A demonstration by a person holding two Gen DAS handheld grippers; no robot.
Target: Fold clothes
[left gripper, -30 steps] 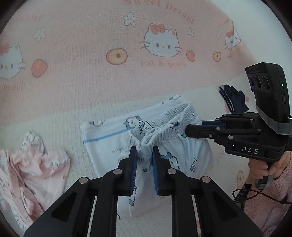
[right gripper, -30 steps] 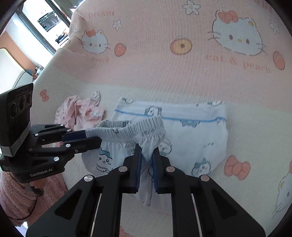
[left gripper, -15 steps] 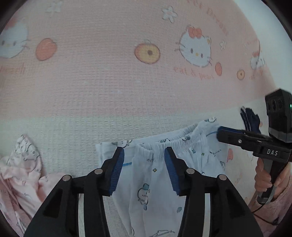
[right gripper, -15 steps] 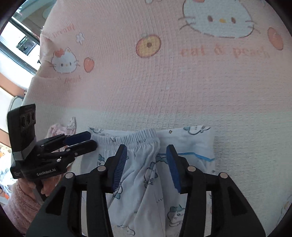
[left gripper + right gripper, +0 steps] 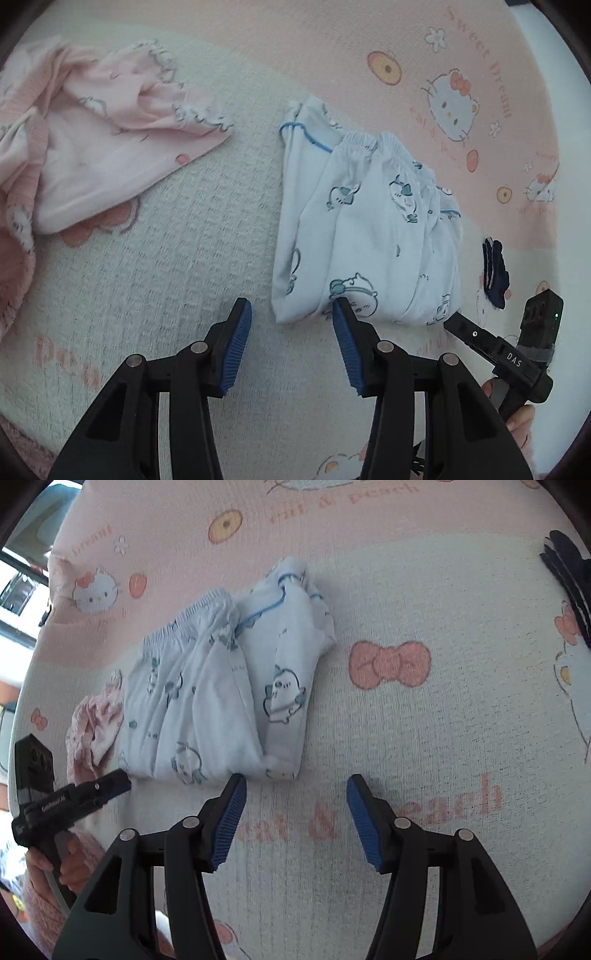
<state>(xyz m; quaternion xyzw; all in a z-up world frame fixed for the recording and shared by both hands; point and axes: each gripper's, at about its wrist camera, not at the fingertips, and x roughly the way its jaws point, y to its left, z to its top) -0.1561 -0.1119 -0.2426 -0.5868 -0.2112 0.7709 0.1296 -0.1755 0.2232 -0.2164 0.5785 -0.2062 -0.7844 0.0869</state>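
The light blue pyjama pants (image 5: pixel 369 229) with cartoon prints lie folded on the pink and cream blanket (image 5: pixel 184 240), elastic waistband at the far end. My left gripper (image 5: pixel 291 325) is open and empty, just short of the fold's near edge. My right gripper (image 5: pixel 295 794) is open and empty, near the same stack's near right corner (image 5: pixel 221 686). Each gripper shows in the other's view: the right one (image 5: pixel 480 339) at lower right, the left one (image 5: pixel 96 790) at lower left.
A crumpled pink garment (image 5: pixel 92 140) lies to the left of the blue stack, also seen in the right wrist view (image 5: pixel 92 731). A small dark navy item (image 5: pixel 495 269) lies to the right, also at the upper right edge (image 5: pixel 569 565).
Both grippers held the pants' waistband a second ago, then opened and let it go. They have since drawn back toward me, and the pants now lie folded on the blanket.
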